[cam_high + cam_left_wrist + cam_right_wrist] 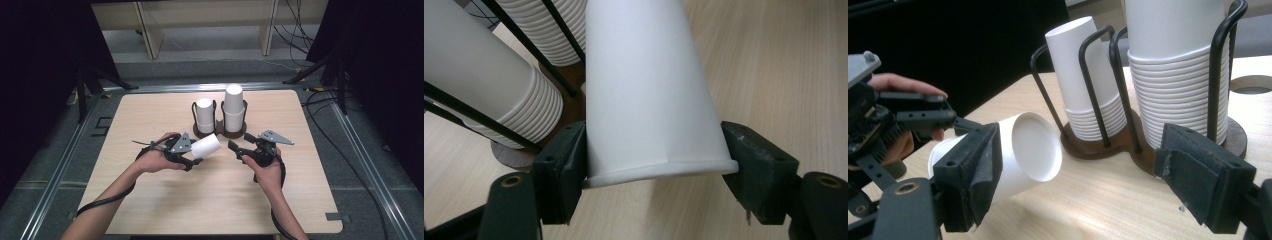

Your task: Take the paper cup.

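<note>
My left gripper is shut on a single white paper cup, which lies sideways low over the table. In the left gripper view the jaws clamp the cup at its rolled rim, and its base points away toward the cup holder. My right gripper stands open just right of the cup, nothing between its fingers. In the right gripper view, the cup's recessed base shows just past the left jaw, and the left gripper holds it from the far side.
A black wire holder on a brown base stands behind both grippers with two upside-down stacks of white cups, a shorter one and a taller one. The light wooden table sits between dark curtains. Cables trail on the floor.
</note>
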The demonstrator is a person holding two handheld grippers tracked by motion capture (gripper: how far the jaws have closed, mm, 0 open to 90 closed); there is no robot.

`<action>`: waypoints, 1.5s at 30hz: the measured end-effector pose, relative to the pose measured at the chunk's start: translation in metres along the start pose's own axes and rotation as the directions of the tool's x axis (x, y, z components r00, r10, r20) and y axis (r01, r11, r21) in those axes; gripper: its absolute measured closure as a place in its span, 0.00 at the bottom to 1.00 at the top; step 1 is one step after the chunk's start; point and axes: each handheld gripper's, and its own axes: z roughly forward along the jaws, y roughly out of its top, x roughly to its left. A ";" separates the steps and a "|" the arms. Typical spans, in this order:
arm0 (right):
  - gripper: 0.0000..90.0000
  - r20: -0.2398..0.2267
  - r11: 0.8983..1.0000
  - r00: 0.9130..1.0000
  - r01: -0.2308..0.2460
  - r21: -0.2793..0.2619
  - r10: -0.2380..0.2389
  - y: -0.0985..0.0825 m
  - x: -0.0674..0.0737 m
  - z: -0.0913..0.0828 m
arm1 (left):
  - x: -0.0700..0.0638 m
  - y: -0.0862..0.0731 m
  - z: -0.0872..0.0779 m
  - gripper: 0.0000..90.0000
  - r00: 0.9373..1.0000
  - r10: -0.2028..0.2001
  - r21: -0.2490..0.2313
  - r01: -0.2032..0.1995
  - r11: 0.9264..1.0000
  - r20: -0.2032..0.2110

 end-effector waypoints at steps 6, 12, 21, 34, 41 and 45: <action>0.24 -0.004 0.999 1.000 0.031 0.020 -0.031 0.000 0.002 0.002 | 0.004 0.002 -0.002 0.33 0.997 0.046 0.062 -0.050 0.997 0.063; 0.23 -0.006 0.997 0.999 0.051 0.052 -0.050 0.000 0.005 0.004 | 0.008 0.005 -0.004 0.33 0.993 0.091 0.099 -0.099 0.990 0.081; 0.24 -0.010 0.983 0.988 0.152 0.108 -0.152 -0.002 0.008 0.007 | 0.011 0.014 -0.005 0.33 0.972 0.185 0.175 -0.210 0.962 0.148; 0.24 -0.038 0.971 0.982 0.191 0.143 -0.187 -0.004 0.008 0.013 | 0.015 0.020 -0.005 0.34 0.940 0.260 0.252 -0.313 0.916 0.223; 0.24 -0.056 0.964 0.978 0.206 0.169 -0.199 -0.005 0.012 0.015 | 0.013 0.024 -0.006 0.34 0.923 0.286 0.261 -0.352 0.899 0.257; 0.28 -0.080 0.949 0.965 0.262 0.173 -0.251 -0.005 0.015 0.019 | 0.012 0.024 -0.006 0.34 0.915 0.293 0.265 -0.366 0.892 0.277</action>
